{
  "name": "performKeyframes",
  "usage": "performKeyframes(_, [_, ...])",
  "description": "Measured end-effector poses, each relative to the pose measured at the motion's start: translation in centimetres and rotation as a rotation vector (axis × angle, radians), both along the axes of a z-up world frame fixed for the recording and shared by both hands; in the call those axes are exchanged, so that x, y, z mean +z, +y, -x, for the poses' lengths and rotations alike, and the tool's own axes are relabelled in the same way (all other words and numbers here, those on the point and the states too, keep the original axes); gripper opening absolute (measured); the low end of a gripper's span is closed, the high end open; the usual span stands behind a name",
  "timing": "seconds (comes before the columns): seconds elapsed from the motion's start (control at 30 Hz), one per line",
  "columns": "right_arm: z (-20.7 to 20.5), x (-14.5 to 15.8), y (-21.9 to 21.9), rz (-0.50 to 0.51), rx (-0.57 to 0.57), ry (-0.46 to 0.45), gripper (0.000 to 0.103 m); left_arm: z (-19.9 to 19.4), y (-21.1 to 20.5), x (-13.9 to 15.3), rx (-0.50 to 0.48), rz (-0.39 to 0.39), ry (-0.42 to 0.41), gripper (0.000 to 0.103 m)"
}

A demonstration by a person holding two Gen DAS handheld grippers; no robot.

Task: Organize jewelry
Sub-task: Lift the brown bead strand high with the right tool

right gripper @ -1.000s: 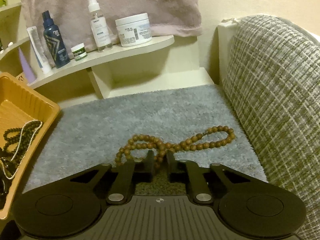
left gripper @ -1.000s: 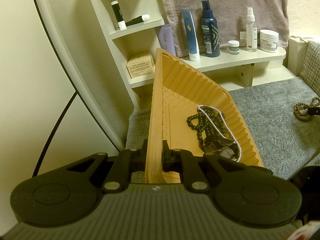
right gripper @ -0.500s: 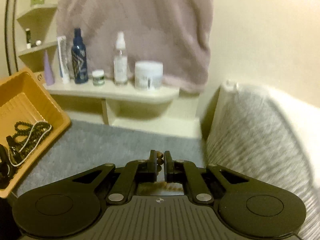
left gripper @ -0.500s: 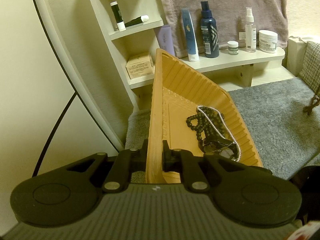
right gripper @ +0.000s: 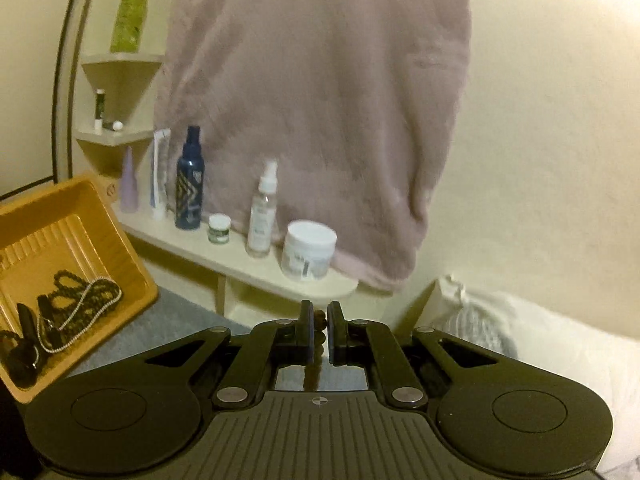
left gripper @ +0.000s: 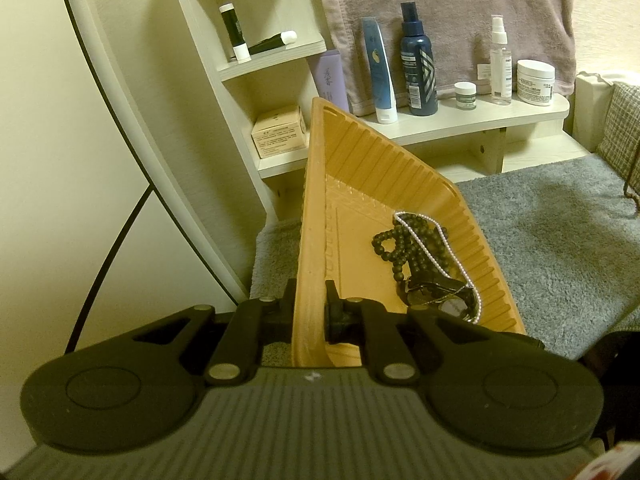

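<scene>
The near wall of the orange tray [left gripper: 308, 216] is clamped between the fingers of the left gripper [left gripper: 310, 300], and the tray is held tilted above the grey rug [left gripper: 560, 240]. Dark beads [left gripper: 394, 240] and a pearl strand [left gripper: 430, 248] are gathered against its lower right wall. The brown bead string [right gripper: 319, 334] is pinched in the right gripper [right gripper: 319, 322], raised before the shelf [right gripper: 240, 264].

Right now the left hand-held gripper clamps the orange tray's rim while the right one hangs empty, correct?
Not quite: the right hand-held gripper is not empty; the right wrist view shows brown beads pinched between its fingers. The left hand-held gripper does clamp the orange tray.
</scene>
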State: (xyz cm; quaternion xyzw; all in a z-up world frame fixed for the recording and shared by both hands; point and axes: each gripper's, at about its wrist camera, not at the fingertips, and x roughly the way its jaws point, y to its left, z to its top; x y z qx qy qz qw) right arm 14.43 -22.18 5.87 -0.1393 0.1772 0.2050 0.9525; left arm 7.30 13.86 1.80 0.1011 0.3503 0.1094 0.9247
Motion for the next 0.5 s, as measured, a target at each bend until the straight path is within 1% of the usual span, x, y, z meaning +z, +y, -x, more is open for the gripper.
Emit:
performKeyframes(0.2, [0.2, 0.9, 0.9, 0.021, 0.035, -0.021, 0.006, 0.0, 0.0, 0.0, 0.001, 0.001, 0.0, 0.01])
performKeyframes(0.5, [0.0, 2.2, 2.5, 0.022, 0.1, -0.033, 0.006, 0.0, 0.0, 0.0, 0.0, 0.0, 0.001, 0.01])
